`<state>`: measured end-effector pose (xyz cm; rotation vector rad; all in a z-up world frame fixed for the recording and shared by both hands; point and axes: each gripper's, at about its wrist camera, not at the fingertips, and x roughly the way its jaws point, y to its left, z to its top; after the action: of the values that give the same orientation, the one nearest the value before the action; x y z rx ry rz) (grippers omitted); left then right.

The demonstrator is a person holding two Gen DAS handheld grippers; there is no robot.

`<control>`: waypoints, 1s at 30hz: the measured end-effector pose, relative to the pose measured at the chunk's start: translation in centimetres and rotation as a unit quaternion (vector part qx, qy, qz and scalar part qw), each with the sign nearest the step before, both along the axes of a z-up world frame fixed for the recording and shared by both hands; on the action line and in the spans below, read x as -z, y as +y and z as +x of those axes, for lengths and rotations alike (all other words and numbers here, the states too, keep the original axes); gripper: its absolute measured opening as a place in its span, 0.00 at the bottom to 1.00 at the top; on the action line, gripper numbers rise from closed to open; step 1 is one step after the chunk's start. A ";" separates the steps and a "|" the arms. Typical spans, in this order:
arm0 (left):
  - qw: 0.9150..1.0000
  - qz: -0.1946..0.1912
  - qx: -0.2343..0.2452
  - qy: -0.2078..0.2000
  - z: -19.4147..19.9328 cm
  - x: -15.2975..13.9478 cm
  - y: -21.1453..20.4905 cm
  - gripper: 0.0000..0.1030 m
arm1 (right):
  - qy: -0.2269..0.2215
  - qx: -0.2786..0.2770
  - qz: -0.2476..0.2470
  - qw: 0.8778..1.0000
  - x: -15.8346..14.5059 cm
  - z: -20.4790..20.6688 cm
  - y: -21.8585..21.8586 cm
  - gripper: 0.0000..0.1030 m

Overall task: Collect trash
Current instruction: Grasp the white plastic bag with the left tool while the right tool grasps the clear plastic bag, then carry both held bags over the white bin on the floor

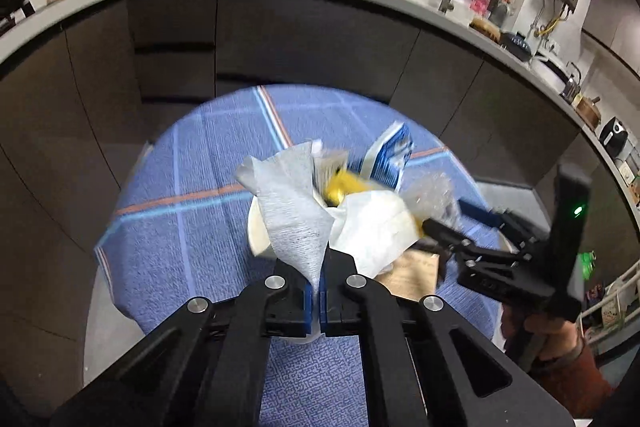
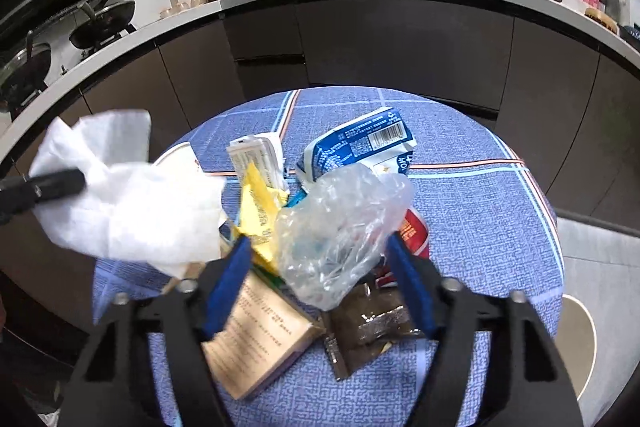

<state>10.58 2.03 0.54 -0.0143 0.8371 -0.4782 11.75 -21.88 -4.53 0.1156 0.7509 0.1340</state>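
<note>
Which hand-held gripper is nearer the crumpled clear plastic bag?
Right. The right hand-held gripper has the clear plastic bag between its open fingers; the left hand-held gripper is off to the side, pinching a white tissue.

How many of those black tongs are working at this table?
2. The left tongs are shut on a tissue, lifted above the pile of trash; the right tongs stand open around a clear bag.

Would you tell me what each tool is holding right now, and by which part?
The left tool pinches the white tissue by its lower tip. The right tool brackets the crumpled clear plastic bag without clamping it.
</note>
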 end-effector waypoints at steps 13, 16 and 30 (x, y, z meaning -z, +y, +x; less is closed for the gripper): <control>0.997 -0.042 0.019 -0.063 -1.5 -6.8 -1.3 0.02 | -0.059 0.027 0.038 0.997 -4.4 -4.0 -2.7 0.03; 0.996 -0.044 0.031 -0.075 -1.9 -8.1 -2.3 0.02 | -0.090 0.036 0.057 0.994 -6.2 -5.8 -4.0 0.03; 0.976 -0.072 0.193 -0.075 -4.1 -9.5 -15.5 0.02 | -0.128 0.181 0.025 0.975 -7.9 -16.2 -15.1 0.04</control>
<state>6.49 -13.51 10.08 0.0522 0.6545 -0.8940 -4.47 -37.02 3.37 0.2766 0.4599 -0.1776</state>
